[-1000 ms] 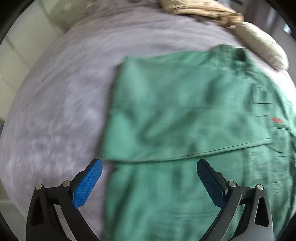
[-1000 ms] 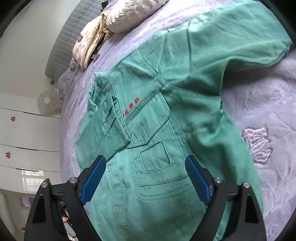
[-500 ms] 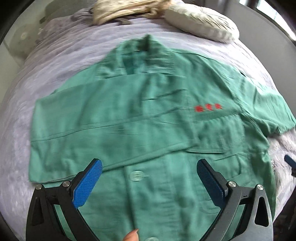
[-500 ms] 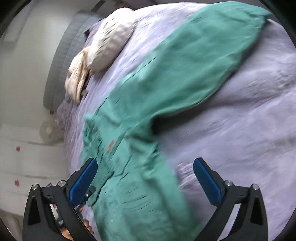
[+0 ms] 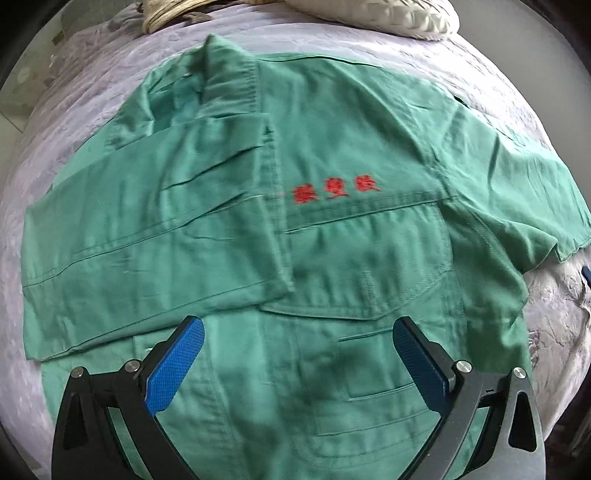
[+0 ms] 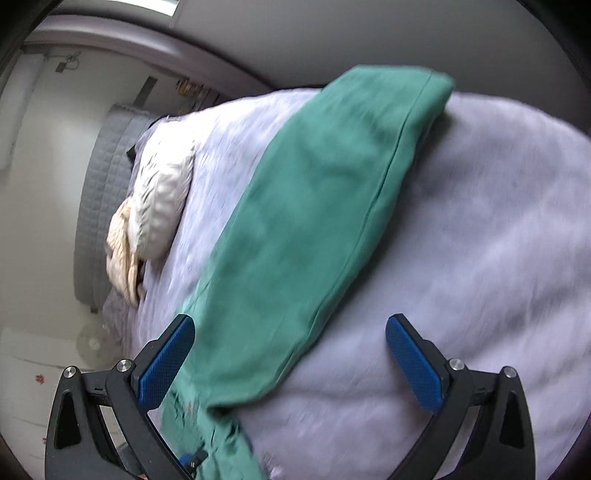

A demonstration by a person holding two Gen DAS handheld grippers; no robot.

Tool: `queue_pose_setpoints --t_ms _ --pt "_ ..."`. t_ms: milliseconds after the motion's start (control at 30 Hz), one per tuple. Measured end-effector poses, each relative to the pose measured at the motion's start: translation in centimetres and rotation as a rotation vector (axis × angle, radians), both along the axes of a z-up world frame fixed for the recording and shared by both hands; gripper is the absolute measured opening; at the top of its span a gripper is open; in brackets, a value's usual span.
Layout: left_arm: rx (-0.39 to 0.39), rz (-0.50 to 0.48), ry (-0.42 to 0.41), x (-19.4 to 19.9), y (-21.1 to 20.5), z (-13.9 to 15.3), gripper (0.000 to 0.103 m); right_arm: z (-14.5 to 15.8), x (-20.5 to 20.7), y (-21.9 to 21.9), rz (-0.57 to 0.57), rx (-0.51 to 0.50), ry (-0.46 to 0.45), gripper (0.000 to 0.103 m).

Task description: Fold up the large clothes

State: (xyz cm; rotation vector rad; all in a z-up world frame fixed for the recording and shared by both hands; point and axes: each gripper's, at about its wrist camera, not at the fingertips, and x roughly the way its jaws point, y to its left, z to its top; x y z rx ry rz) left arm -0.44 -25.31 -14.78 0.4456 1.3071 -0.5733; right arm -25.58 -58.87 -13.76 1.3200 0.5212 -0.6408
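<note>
Green cotton-like fabric fills the left wrist view: a jacket (image 5: pixel 332 258) lies front-up on a lilac bed (image 5: pixel 92 74), its long axis running from the collar (image 5: pixel 229 81) at the far end, near the pillow (image 5: pixel 388 14), down toward the camera. 1 sleeve (image 5: pixel 147 251) is folded across the chest, its cuff edge reaching the placket; the other sleeve (image 5: pixel 517 192) stretches out sideways to the right. 3 red embroidered characters (image 5: pixel 334 190) sit above a flapped chest pocket (image 5: pixel 369 266). The cloth looks mostly flat, with light creases on the folded sleeve.

The left tongs (image 5: pixel 295 363) hover over the lower front of the jacket, spread wide and holding nothing; the blue pads (image 5: pixel 173 369) frame the area below the pocket.

In the right wrist view, which is blurred, the outstretched sleeve (image 6: pixel 314 229) runs diagonally from beside the left pad up to its cuff at the far edge of the bed (image 6: pixel 480 258). The right tongs (image 6: pixel 290 363) are wide apart and empty, with the sleeve's near end lying between them, closer to the left pad.
</note>
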Motion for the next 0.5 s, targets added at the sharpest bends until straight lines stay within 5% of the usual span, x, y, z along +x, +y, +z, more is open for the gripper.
queue_pose_setpoints --t_ms 433,500 --pt "0.123 0.031 -0.042 -1.4 -2.6 -0.3 0.102 -2.4 1.5 -5.9 -0.072 0.082 -0.071 0.100" --pt "0.131 0.037 -0.046 -1.6 -2.6 -0.3 0.102 -2.9 1.8 -6.2 -0.072 0.101 -0.033 0.076"
